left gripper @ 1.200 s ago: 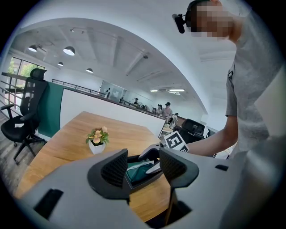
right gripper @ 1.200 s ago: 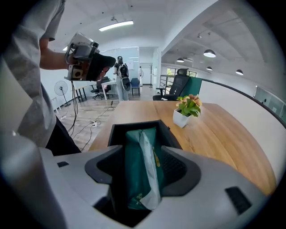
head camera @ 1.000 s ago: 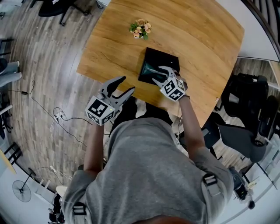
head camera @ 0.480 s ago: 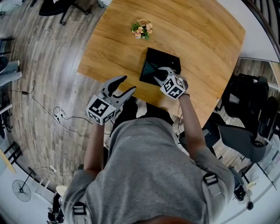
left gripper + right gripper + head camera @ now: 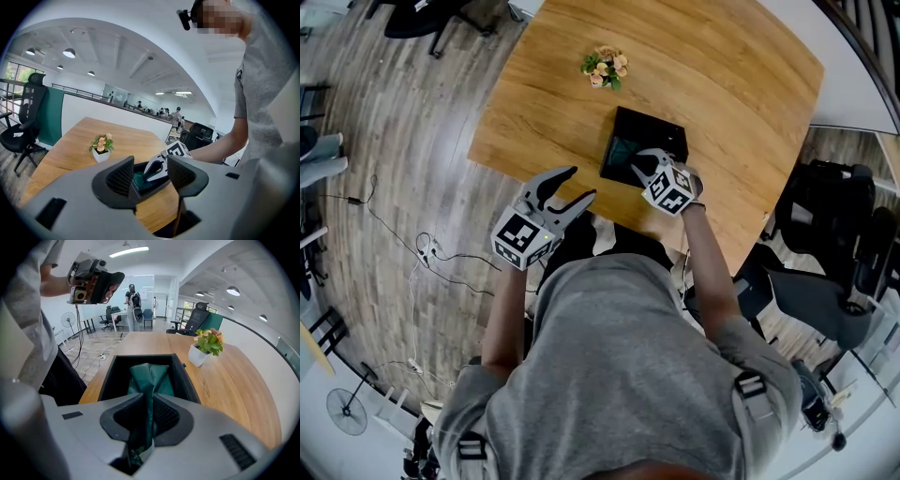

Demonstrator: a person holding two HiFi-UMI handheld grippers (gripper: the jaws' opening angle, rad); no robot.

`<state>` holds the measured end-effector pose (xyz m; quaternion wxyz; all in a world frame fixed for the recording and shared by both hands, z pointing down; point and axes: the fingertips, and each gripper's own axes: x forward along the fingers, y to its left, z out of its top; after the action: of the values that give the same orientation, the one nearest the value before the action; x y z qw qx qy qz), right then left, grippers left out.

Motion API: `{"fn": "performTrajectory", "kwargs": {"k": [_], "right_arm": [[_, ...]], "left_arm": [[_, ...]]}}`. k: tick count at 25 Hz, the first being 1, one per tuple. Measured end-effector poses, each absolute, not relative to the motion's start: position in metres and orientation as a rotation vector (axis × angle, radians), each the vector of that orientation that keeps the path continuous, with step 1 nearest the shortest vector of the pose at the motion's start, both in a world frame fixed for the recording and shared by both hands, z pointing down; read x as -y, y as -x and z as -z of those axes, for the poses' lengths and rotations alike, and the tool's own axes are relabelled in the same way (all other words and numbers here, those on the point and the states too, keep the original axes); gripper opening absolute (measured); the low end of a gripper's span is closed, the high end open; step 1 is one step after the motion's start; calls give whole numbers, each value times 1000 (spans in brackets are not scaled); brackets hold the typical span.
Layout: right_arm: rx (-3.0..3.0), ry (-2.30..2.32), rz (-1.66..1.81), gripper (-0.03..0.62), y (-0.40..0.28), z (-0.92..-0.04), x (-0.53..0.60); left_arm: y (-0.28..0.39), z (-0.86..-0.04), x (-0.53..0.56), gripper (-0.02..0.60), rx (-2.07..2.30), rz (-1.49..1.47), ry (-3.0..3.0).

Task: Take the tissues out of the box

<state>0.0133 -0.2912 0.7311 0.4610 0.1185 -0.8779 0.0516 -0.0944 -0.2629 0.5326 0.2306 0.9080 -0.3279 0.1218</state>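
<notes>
Black box (image 5: 654, 127) with a dark green tissue (image 5: 149, 380); honey-brown wood-grain table (image 5: 722, 84); far plant (image 5: 603, 66) has peach flowers, green leaves, white pot.

small potted plant (image 5: 602, 66) stands on the wooden table (image 5: 722, 75); black office chair (image 5: 827, 208) beside the table.

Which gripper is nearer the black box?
Right. The right gripper is over the black box, jaws closing on a green tissue; the left gripper hangs open at the table's near edge.
</notes>
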Motion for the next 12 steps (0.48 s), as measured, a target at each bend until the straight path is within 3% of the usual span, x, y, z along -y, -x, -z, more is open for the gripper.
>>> {"fn": "performTrajectory", "kwargs": {"k": [12], "right_arm": [[2144, -351, -58, 15, -18, -719, 289]], "left_arm": [[93, -520, 264, 236, 889, -304, -2529]]}}
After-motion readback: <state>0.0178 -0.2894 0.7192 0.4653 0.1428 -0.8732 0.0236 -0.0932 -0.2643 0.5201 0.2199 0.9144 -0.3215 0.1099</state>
